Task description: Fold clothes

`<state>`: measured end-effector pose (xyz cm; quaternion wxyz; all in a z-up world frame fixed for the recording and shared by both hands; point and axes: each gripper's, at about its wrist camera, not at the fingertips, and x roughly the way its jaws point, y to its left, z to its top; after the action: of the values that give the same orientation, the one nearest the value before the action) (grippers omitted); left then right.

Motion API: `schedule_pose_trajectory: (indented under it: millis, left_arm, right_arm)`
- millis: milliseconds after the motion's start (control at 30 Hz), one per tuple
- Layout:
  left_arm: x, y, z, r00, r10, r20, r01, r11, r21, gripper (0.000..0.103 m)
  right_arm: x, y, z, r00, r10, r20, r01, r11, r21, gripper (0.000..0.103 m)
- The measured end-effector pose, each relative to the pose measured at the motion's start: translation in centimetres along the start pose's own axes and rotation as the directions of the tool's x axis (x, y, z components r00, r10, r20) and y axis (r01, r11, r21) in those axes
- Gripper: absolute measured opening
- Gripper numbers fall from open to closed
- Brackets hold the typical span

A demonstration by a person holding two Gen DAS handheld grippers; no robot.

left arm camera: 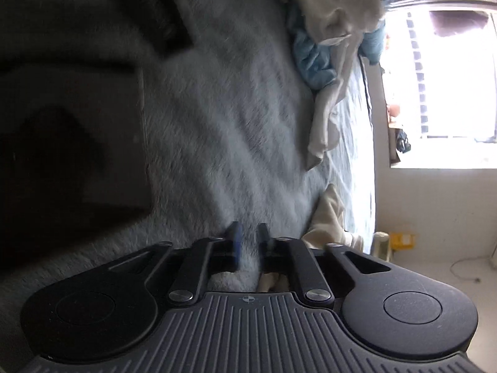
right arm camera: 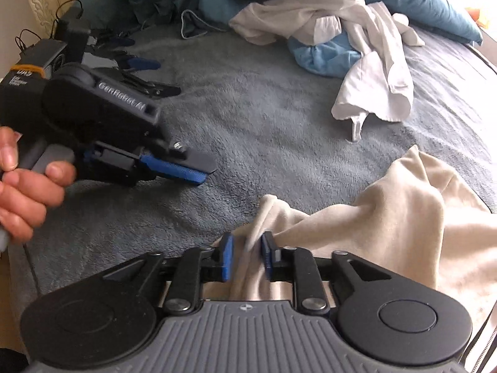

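A cream garment (right arm camera: pixel 403 211) lies rumpled on the grey fleece blanket (right arm camera: pixel 264 124) at the near right. A fold of it runs up between the fingers of my right gripper (right arm camera: pixel 248 255), whose blue pads stand a little apart from the cloth and do not pinch it. To the left, a hand holds my left gripper (right arm camera: pixel 202 169) low over the bare blanket. In its own view the left gripper (left arm camera: pixel 249 242) is slightly open with only blanket (left arm camera: pixel 217 124) between the fingers, and the cream garment (left arm camera: pixel 329 217) lies just to its right.
A heap of white clothes (right arm camera: pixel 372 77) over a light blue one (right arm camera: pixel 323 56) lies at the back right, with a teal pillow (right arm camera: pixel 419 3) behind. Spare blue-tipped tools (right arm camera: pixel 139 62) and a dark box (right arm camera: pixel 34 56) sit at the back left. A bright window (left arm camera: pixel 450 77) lies beyond the bed edge.
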<state>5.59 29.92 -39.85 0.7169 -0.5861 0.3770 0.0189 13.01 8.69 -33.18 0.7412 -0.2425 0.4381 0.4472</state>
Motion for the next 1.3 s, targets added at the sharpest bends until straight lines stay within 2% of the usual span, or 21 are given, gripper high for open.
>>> schedule_pose_trajectory:
  millis: [33, 133, 300, 433, 567, 633, 767, 867, 933, 1000, 1100, 1200, 1300]
  left_arm:
    - [0.2, -0.5, 0.1, 1.000, -0.002, -0.005, 0.002, 1.000, 0.021, 0.025]
    - [1.5, -2.0, 0.2, 1.000, -0.005, -0.029, 0.008, 0.995, 0.095, 0.033]
    - [4.7, -3.5, -0.1, 0.995, -0.032, -0.092, 0.044, 0.990, 0.132, 0.036]
    - [5.8, -3.9, -0.1, 0.994, -0.020, -0.108, 0.035, 0.989, 0.142, 0.036]
    - [6.0, -3.9, -0.2, 0.993, -0.013, -0.114, 0.032, 0.986, 0.164, 0.033]
    - [5.9, -4.0, -0.3, 0.993, -0.003, -0.117, 0.026, 0.981, 0.190, 0.033]
    - [5.2, -5.0, -0.7, 0.996, 0.041, -0.085, -0.016, 0.963, 0.269, 0.032]
    - [3.2, -6.1, -1.4, 0.997, 0.066, -0.029, -0.053, 0.941, 0.335, 0.032]
    - [1.7, -6.5, -2.0, 0.999, 0.037, -0.031, -0.026, 0.949, 0.314, 0.032]
    - [1.2, -6.4, -2.8, 0.998, 0.009, -0.069, 0.010, 0.964, 0.266, 0.032]
    - [2.2, -6.2, -3.9, 0.993, 0.010, -0.119, 0.015, 0.979, 0.204, 0.032]
    - [3.6, -6.3, -4.7, 0.991, 0.029, -0.133, -0.006, 0.985, 0.173, 0.032]
    - [4.9, -6.6, -5.0, 0.992, 0.040, -0.122, -0.018, 0.985, 0.172, 0.032]
  right_arm:
    - [-0.6, 0.0, 0.1, 1.000, 0.003, 0.009, -0.003, 1.000, 0.002, 0.035]
    - [-3.0, -1.2, 0.5, 0.999, -0.007, 0.044, 0.005, 1.000, 0.030, 0.038]
    - [-5.2, -7.9, 2.2, 0.990, -0.104, 0.091, 0.082, 0.972, 0.222, 0.046]
    - [-4.5, -12.4, 4.0, 0.986, -0.146, 0.076, 0.113, 0.938, 0.327, 0.046]
    - [-3.7, -12.9, 3.4, 0.991, -0.132, -0.022, 0.131, 0.919, 0.372, 0.045]
    - [-3.4, -13.3, 2.6, 0.989, -0.143, -0.042, 0.148, 0.902, 0.406, 0.045]
    - [-2.6, -15.3, 2.3, 0.996, -0.087, 0.000, 0.077, 0.878, 0.473, 0.046]
    - [-1.5, -16.8, 3.4, 1.000, -0.024, 0.013, 0.015, 0.884, 0.467, 0.048]
    - [-0.8, -17.8, 4.2, 1.000, 0.002, 0.002, -0.002, 0.890, 0.455, 0.051]
    - [0.1, -18.9, 4.9, 0.999, 0.042, -0.029, -0.024, 0.885, 0.466, 0.052]
    - [1.9, -20.6, 5.4, 0.984, 0.140, -0.112, -0.065, 0.860, 0.506, 0.052]
    - [3.3, -21.9, 5.3, 0.959, 0.221, -0.179, -0.091, 0.834, 0.545, 0.052]
    - [3.2, -22.4, 4.9, 0.932, 0.306, -0.195, -0.146, 0.809, 0.569, 0.048]
